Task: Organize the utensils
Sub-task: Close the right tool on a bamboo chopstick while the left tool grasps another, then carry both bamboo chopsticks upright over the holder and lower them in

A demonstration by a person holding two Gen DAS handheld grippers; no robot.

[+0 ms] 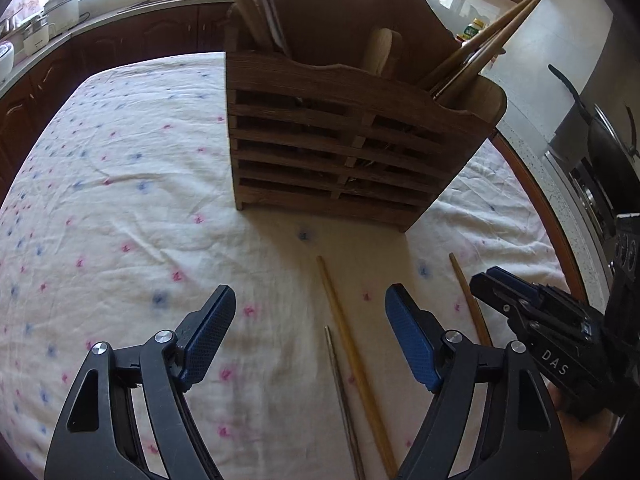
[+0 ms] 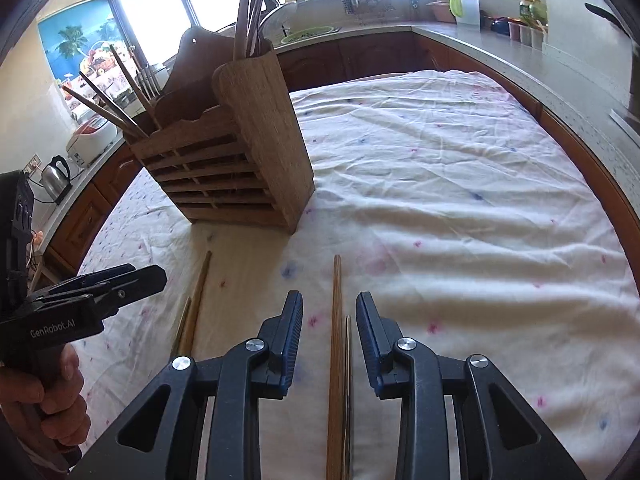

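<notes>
Chopsticks lie loose on a cloth-covered worktop, waiting to go into a wooden holder. Nearest in the right wrist view, the right claw is spread, empty, and hangs over a brown chopstick running toward twelve o'clock between its fingers; a thinner stick beside it is half hidden, so its kind is unclear. At nine o'clock, the left claw is seen side-on. In its own view the left claw is also spread and empty, with a pale chopstick and a thin grey metal chopstick lying between its fingers, toward the right one. A third wooden stick lies at three o'clock, partly behind the right claw.

Farther off at twelve o'clock stands the slatted wooden holder, upright on the cloth, already carrying chopsticks that lean out of its compartments.

The step in hand looks like picking up a chopstick. It would go best with the right claw lowered straight down until its pads straddle the stick, closing near the middle so the stick does not pivot — and taking one stick, not its neighbour.

Near ends of all loose sticks run out of frame, and the holder's inner dividers cannot be made out.
</notes>
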